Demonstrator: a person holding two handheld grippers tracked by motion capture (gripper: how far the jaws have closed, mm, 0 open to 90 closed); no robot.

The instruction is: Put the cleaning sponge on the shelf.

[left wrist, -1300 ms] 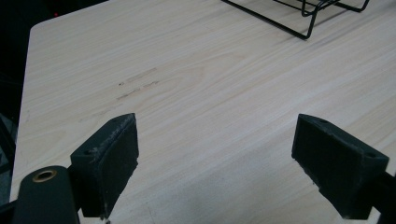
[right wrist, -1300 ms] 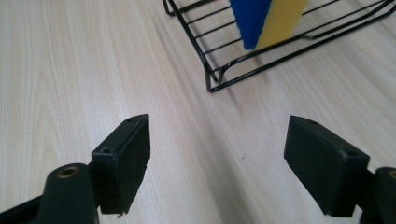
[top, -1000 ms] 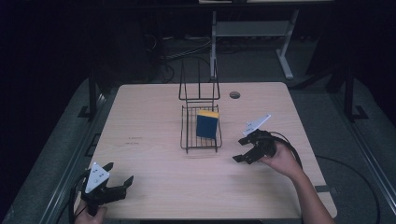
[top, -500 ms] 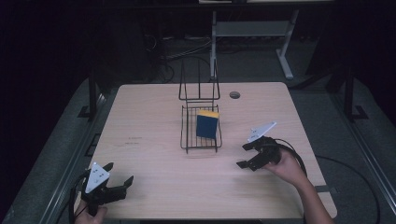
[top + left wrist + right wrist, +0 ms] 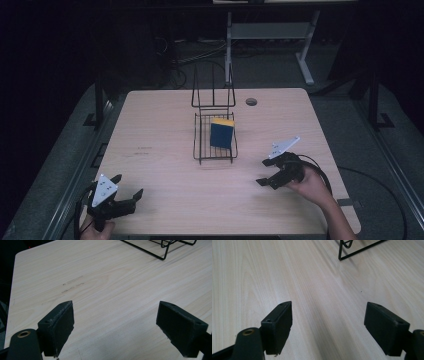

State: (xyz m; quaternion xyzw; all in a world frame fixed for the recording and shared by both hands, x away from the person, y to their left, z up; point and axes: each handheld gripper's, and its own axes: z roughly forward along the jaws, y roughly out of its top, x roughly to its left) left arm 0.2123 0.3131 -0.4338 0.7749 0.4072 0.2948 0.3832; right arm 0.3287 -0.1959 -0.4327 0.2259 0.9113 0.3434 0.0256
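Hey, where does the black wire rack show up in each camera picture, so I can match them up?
High view: the wire rack sits mid-table, with a blue and yellow sponge leaning in it.
Left gripper view: the rack's corner is at the top right edge.
Right gripper view: the rack's corner is at the top, right of centre.
Shared landmark: the light wooden table.

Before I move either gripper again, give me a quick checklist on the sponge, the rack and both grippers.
1. Sponge sits inside the wire rack, leaning on edge, blue face forward: ok.
2. Rack stands flat on the table, not tipped: ok.
3. Right gripper open, nothing between the jaws: ok.
4. Left gripper open and empty, near the table's front left corner: ok.
5. Both grippers apart from the rack, bare wood between: ok.
6. Whether the sponge is stable against the wires: cannot tell.
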